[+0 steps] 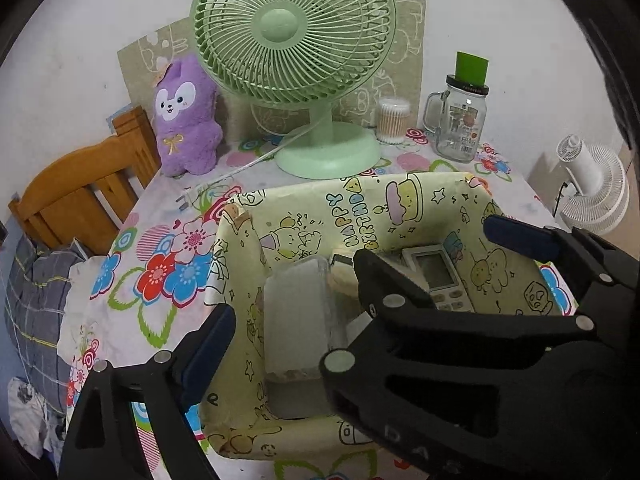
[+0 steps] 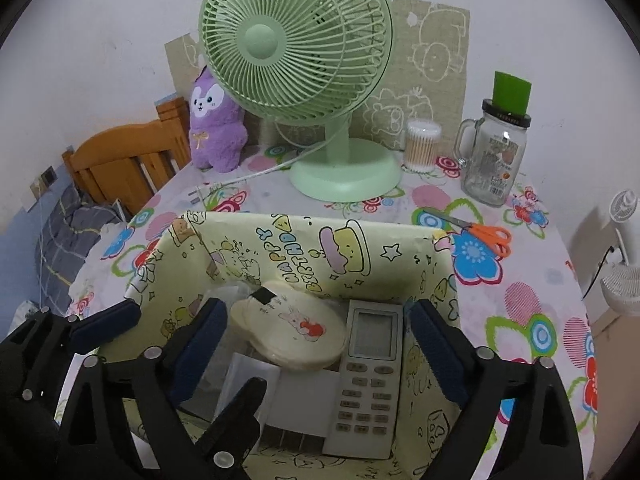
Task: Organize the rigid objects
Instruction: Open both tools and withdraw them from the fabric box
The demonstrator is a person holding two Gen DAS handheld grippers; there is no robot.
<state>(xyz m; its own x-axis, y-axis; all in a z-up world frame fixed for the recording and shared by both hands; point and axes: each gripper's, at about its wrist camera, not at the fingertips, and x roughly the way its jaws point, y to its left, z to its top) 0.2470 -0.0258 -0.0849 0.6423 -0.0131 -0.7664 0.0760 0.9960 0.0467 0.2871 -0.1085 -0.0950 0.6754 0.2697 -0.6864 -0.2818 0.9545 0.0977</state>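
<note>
1. Work surface: a table (image 2: 532,332) covered with a glossy cloth printed in red, blue and pink flowers.

2. Container: an open rectangular box (image 2: 288,240), walls lined with pale yellow cartoon-print paper, creased at the corners. It stands at the near middle of the table.

3. Contents of the box:
- A white remote control (image 2: 368,380), a long flat slab with a grey screen above rows of oval buttons, lies along the right wall.
- A cream case (image 2: 292,332), rounded and smooth with a rabbit print, rests left of the remote and touches it.
- A white flat card (image 2: 304,400) lies under both.
- A clear plastic case (image 1: 296,312), frosted with rounded corners, sits at the left side.

4. Outside the box: scissors (image 2: 476,232), steel blades and orange loop handles, lie flat just beside the far right corner.

5. Background: a mint green fan (image 2: 296,40) with a round wire-style grille and disc base, a fuzzy purple plush toy (image 2: 216,128), a clear tub of cotton swabs (image 2: 422,144) and a glass handled jar (image 2: 492,156) capped by a green cup.

6. Right gripper (image 2: 318,344): black frame, dark blue pads. Jaws stand wide apart over the box, clamping nothing.

7. Left gripper (image 1: 316,344): same build, jaws wide apart, holding nothing. The 2 grippers interleave, 1 finger of each lying between the other's.
</note>
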